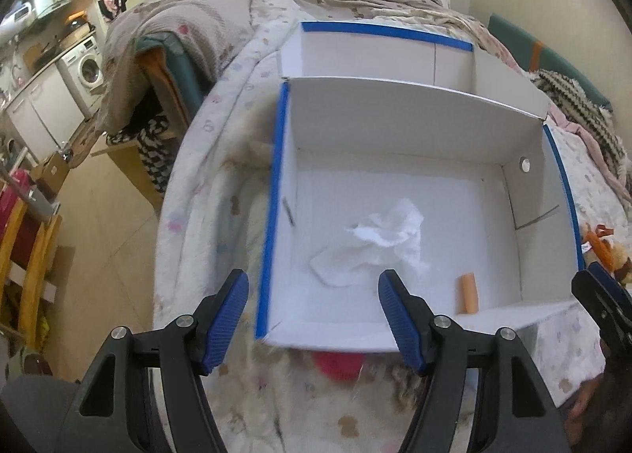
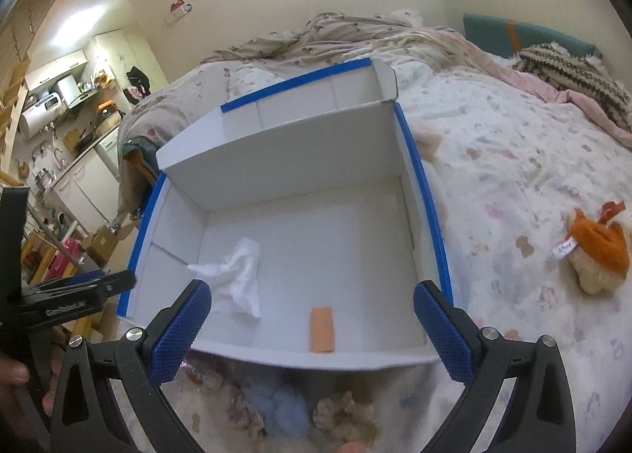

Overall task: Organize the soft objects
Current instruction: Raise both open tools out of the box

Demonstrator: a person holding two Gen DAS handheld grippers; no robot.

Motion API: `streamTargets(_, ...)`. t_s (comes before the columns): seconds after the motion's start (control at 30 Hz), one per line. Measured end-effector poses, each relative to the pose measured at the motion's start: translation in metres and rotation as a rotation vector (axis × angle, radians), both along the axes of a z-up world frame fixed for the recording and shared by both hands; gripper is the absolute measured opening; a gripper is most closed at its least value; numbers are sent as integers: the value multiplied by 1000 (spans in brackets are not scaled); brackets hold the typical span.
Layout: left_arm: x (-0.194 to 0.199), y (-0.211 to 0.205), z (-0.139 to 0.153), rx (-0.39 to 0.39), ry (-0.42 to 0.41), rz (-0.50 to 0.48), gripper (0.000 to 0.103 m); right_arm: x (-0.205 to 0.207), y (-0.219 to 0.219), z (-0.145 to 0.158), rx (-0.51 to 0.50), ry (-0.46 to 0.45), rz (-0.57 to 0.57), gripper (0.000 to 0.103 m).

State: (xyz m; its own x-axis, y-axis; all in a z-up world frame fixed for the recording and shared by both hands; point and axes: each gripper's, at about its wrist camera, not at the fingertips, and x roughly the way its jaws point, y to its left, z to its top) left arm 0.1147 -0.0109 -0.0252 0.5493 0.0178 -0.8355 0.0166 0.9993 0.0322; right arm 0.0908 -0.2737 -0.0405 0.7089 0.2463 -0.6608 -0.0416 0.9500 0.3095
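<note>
While both my tongs hang spread and empty over the near wall of the box, this is how I read the moment.

Left tongs: my left gripper (image 1: pixel 312 318) is released, jaws wide apart, holding nothing; it sits over the near left corner of the white box (image 1: pixel 395 105).
Right tongs: my right gripper (image 2: pixel 312 330) is likewise released and empty, poised over the near wall of the white box (image 2: pixel 276 129).
Step in hand: I judge I am about to fetch the next soft thing from the bed and drop it in the box.
Doing it well: plush gives under pressure, so I would close on the bulk of the body, not on a ribbon or tag, lift clear of the wall, and let go only once past the blue-taped rim.
Box contents: a crumpled white tissue (image 1: pixel 375 247) lies just ahead of my left tongs, between the two fingers in that view; a small orange cylinder (image 2: pixel 322 328) lies between my right fingers, close to the near wall. The rest of the floor is bare.
Soft things outside: an orange and cream plush toy (image 2: pixel 596 251) lies on the bedspread (image 2: pixel 513 160), well to the right of my right tongs; a blue plush (image 2: pixel 284 405) and a red soft item (image 1: pixel 335 364) sit below both tongs, just outside the near wall.
Progress: early, I judge.
</note>
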Motion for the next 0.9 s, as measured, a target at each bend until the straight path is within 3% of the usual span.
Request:
streamTargets(0.37,-44,32,-15,61,-39,-5,65,-30,9,-10,-15,72,0,103)
streamTargets(0.63,-53,61,-24,-39,-13,44,65,-43,24,-21,-32,133,26,103)
streamTargets(0.9,-45,73,-28,-52,17,123,65,-35,63,-35,80,243,166,102)
